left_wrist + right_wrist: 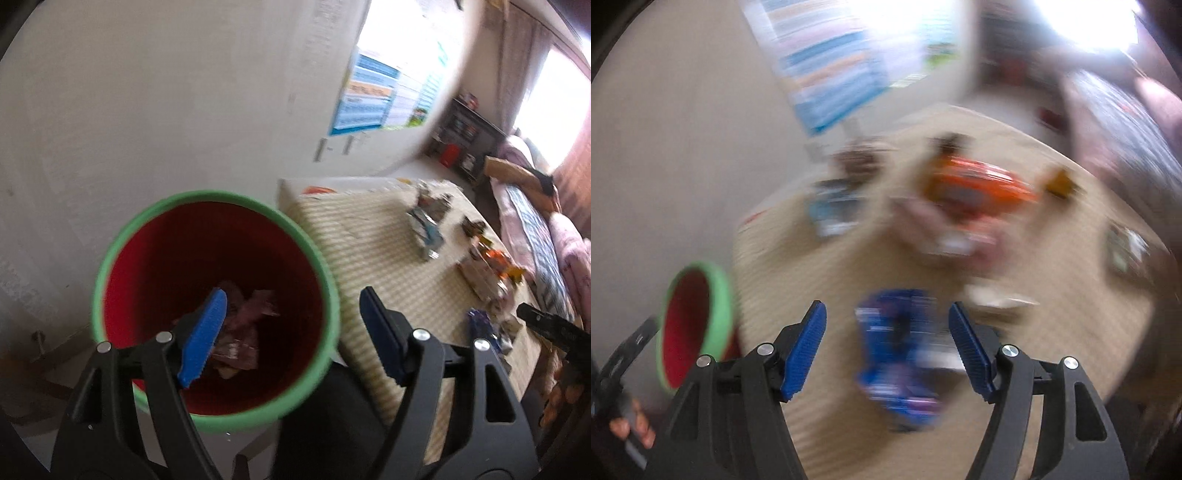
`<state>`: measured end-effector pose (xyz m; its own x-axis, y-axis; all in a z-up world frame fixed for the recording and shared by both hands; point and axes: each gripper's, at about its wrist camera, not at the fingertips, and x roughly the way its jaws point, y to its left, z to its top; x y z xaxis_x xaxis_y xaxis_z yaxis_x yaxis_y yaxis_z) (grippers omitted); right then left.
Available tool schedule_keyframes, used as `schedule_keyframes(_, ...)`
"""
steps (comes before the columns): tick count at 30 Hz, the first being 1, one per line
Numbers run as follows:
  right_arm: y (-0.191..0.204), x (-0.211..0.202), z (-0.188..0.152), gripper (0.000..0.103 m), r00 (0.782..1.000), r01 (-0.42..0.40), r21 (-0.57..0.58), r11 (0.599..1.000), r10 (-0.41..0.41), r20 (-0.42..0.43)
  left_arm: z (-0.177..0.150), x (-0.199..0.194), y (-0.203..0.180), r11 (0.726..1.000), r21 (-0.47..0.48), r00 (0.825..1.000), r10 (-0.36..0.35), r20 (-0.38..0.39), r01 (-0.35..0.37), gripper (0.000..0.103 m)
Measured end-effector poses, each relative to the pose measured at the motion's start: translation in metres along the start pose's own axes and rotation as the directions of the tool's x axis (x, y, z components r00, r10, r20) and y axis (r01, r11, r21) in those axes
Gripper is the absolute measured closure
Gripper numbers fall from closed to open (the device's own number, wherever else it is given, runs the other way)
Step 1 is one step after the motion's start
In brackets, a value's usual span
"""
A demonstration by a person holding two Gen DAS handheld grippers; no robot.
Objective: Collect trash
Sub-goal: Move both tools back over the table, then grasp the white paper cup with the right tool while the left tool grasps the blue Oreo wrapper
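While strewn across the checked cloth of the table [369, 258], lies apart in several pieces: a blue wrapper [901, 354] nearest, framed between the spread blue pads [803, 352] of the right gripper [888, 354], with a visible gap on both sides and no contact to be made out through the heavy blur. Farther back, sits an orange packet [982, 184] over a pale crumpled piece, with a silver-blue pouch [833, 210] off to its left and a small white scrap [1001, 299] just right of the blue wrapper. Seen from the left wrist, shows the same litter along the table's far and right side: silver-blue pouch [426, 225], orange packet [495, 266], blue wrapper [480, 325]. Already down in the red bin [216, 306] with the green rim, rest a few crumpled purplish wrappers [240, 332]. Hangs over that bin, the left gripper [291, 332], wide apart and gripping nothing, one blue pad above the bin's mouth and the other past the rim toward the table. Stands just beside the table's left edge, against a pale wall [147, 110] carrying a blue-banded poster [373, 96]. Beyond the table, a dark shelf unit [465, 140] and a bed [546, 229] with pink bedding under a bright window.
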<state>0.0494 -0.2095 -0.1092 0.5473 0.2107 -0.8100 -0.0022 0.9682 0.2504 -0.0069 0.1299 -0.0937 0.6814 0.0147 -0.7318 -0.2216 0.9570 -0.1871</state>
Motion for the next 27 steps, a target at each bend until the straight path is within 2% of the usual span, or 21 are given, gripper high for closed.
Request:
schedule_keyframes(3, -0.041, -0.008, 0.002, 0.036, 0.998, 0.056, 0.081, 0.995, -0.058, 0.018, -0.003, 0.003, -0.021, 0.999, 0.033, 1.000, -0.025, -0.018, 0.026, 0.031)
schedule_keyframes(6, -0.058, 0.002, 0.002, 0.036, 0.999, 0.045, 0.117, 0.992, -0.044, -0.007, -0.005, 0.006, -0.046, 0.995, 0.077, 0.998, -0.055, -0.039, 0.058, 0.031)
schedule_keyframes(11, -0.066, 0.036, -0.002, 0.036, 0.998, 0.020, 0.192, 0.981, -0.008, -0.066, -0.008, 0.008, -0.081, 0.986, 0.132, 0.993, -0.097, -0.066, 0.105, 0.031)
schedule_keyframes(15, -0.068, 0.050, -0.005, 0.036, 0.995, 0.019, 0.189, 0.982, 0.000, -0.100, -0.015, 0.011, -0.109, 0.972, 0.192, 0.988, -0.119, -0.098, 0.136, 0.031)
schedule_keyframes(19, -0.067, 0.050, -0.007, 0.035, 0.996, 0.008, 0.171, 0.985, 0.008, -0.091, -0.020, 0.020, -0.131, 0.958, 0.212, 0.977, -0.164, -0.140, 0.191, 0.031)
schedule_keyframes(22, -0.059, 0.053, -0.008, 0.028, 0.995, 0.018, 0.108, 0.994, -0.007, -0.101, -0.025, 0.025, -0.150, 0.948, 0.227, 0.970, -0.189, -0.154, 0.221, 0.031)
schedule_keyframes(27, -0.064, 0.057, -0.005, 0.011, 0.991, -0.067, 0.160, 0.985, 0.084, -0.101, -0.029, 0.023, -0.169, 0.947, 0.242, 0.976, -0.188, -0.114, 0.211, 0.031)
